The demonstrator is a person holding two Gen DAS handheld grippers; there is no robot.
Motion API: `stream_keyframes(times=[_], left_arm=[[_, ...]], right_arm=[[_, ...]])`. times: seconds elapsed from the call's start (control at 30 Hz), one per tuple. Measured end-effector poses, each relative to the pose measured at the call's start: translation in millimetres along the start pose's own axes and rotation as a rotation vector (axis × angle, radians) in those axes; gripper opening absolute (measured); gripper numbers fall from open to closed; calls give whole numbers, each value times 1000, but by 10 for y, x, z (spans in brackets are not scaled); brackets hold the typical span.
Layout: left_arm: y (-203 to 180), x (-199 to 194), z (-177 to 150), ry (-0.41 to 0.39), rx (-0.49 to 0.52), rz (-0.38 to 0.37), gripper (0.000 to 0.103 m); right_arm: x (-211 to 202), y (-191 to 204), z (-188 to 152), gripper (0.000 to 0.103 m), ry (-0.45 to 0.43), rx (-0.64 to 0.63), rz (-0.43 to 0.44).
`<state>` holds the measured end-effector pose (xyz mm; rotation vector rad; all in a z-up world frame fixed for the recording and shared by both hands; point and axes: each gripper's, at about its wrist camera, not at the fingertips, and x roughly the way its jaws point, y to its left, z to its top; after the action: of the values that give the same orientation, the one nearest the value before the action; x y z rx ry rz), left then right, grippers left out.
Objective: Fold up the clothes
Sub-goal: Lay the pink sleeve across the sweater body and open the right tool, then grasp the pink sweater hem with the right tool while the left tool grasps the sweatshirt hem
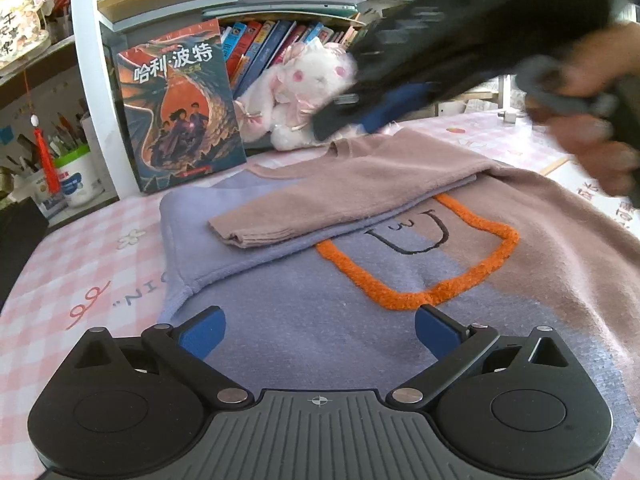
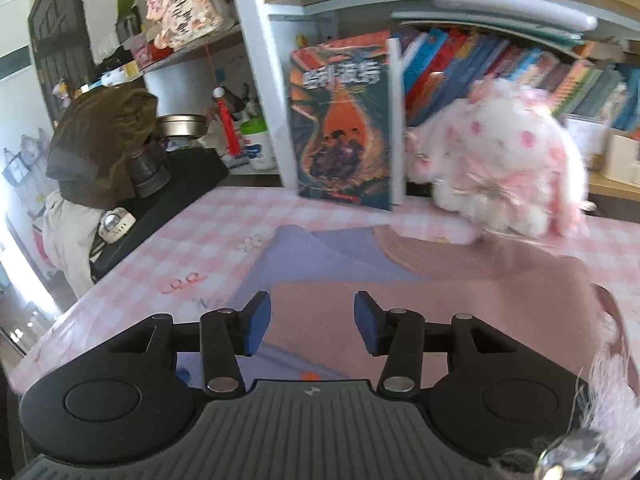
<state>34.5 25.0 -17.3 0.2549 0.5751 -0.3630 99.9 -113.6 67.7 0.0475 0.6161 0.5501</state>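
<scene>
1. The sweater (image 1: pixel 360 272) is spread flat on the table (image 1: pixel 60 264), one sleeve (image 1: pixel 348 196) folded across it
2. The left gripper (image 1: pixel 320 336) is held wide apart above the near hem, empty
3. The right gripper (image 2: pixel 312 326) is held partly apart over the far sleeve, nothing gripped

A desk covered with a pink-and-white checked cloth (image 2: pixel 208 236) fills the lower half of both views. Behind it, along the upper part of the frames, stands a white-framed bookshelf with wooden boards (image 1: pixel 86 80), its lower compartment packed with a row of colourful leaning books (image 2: pixel 500 68). A large illustrated book with a dragon cover (image 1: pixel 178 108) stands upright against the shelf post, and a white-and-pink plush toy (image 2: pixel 500 160) sits beside it. A red tassel ornament (image 1: pixel 44 152) hangs at the left. Bright daylight comes in at the far left edge of the right wrist view, beside a pale wall (image 2: pixel 16 92).
</scene>
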Motion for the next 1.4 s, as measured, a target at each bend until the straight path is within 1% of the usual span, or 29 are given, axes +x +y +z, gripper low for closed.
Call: stream_keyframes(times=[0.1,0.2,0.3,0.37,0.43,0.5,0.63,0.73,0.8,0.87,1.0,1.1,1.23,1.3,1.37,1.4], left_arm=[[-24,9,-5,8,14,31,102],[-35,-9,-18,9,17,53,102],[3,-77,-61,25,-23,75,102],[56,-150,-116,47,-69,95,102],[115,-263,-213,57,-123,95,102],[150,-424,-331,59,-166,104,102],[115,-787,-547,29,-197,133,102],[20,-1044,-691,9,-190,158,102],[-46,-1203,-775,-3,-183,180,102],[-85,-1364,-844,-16,-200,199,102],[-77,-1638,-952,-46,-285,184,102],[-48,-1773,-1009,-85,-343,169,102],[38,-1803,-1082,-98,-431,141,100],[55,-1778,-1084,-98,-449,120,93],[54,-1724,-1064,-91,-449,107,90],[57,-1681,-1051,-84,-445,102,86]], right_arm=[[-294,-74,-182,44,-19,-2,-50],[-597,-109,-442,45,-32,-37,-106],[-876,-137,-716,46,-30,-76,-157],[-1043,-155,-882,47,-31,-95,-182],[-1210,-188,-1044,48,-35,-97,-198],[-1353,-234,-1180,49,-41,-73,-205],[-1604,-321,-1405,50,-63,-13,-224],[-1778,-353,-1563,51,-82,27,-235],[-1867,-350,-1662,51,-90,37,-240],[-1943,-325,-1764,52,-91,35,-251],[-2087,-293,-1939,54,-99,50,-257],[-2187,-289,-2037,55,-110,76,-249],[-2245,-302,-2127,55,-108,101,-231],[-2256,-307,-2157,54,-105,105,-232],[-2262,-323,-2175,54,-102,113,-239],[-2263,-345,-2182,53,-102,122,-243]])
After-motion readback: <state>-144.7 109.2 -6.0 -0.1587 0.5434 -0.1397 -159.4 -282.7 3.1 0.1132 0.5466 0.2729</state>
